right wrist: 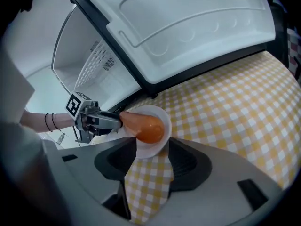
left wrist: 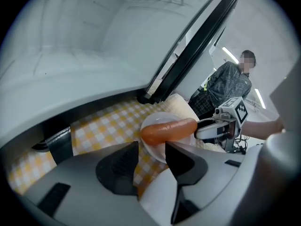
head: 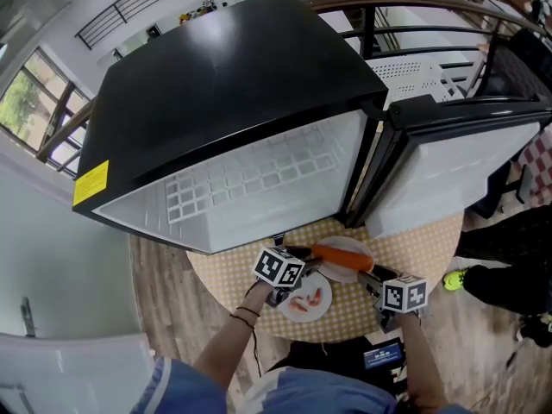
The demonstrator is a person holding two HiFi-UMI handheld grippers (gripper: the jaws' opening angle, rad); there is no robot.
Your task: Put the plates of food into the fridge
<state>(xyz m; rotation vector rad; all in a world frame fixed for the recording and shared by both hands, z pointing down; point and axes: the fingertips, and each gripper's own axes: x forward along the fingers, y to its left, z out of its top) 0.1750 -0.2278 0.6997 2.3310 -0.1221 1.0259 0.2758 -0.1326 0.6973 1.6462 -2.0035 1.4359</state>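
Below the head camera, a round counter (head: 423, 248) with a yellow checked cloth stands before the black fridge (head: 224, 84), and the fridge door (head: 448, 171) is swung open. On the counter we see two white plates. The sausage plate (head: 343, 270) lies farther from us and carries an orange sausage (head: 341, 254). The nearer plate (head: 302, 316) carries small pink pieces that we cannot name. The left claw (head: 306, 253) reaches to the sausage plate from the left and the right claw (head: 369, 276) from the right.

Along the left claw (left wrist: 151, 146) we see its jaws standing wide apart and gripping nothing. The near rim of the sausage plate (left wrist: 151, 122) lies just between the jaw tips, and the sausage (left wrist: 169, 130) lies across the plate beyond them. The right claw (left wrist: 207, 128) points at the far end of the sausage. A person (left wrist: 228, 84) stands behind, beside the open door.

Along the right claw (right wrist: 150, 145) the jaws are also spread wide with nothing pressed between them. The rim of the sausage plate (right wrist: 149, 149) sits between their tips, flat on the checked cloth. The left claw (right wrist: 110, 120) meets the other end of the sausage (right wrist: 148, 128). Both plates are outside the fridge.
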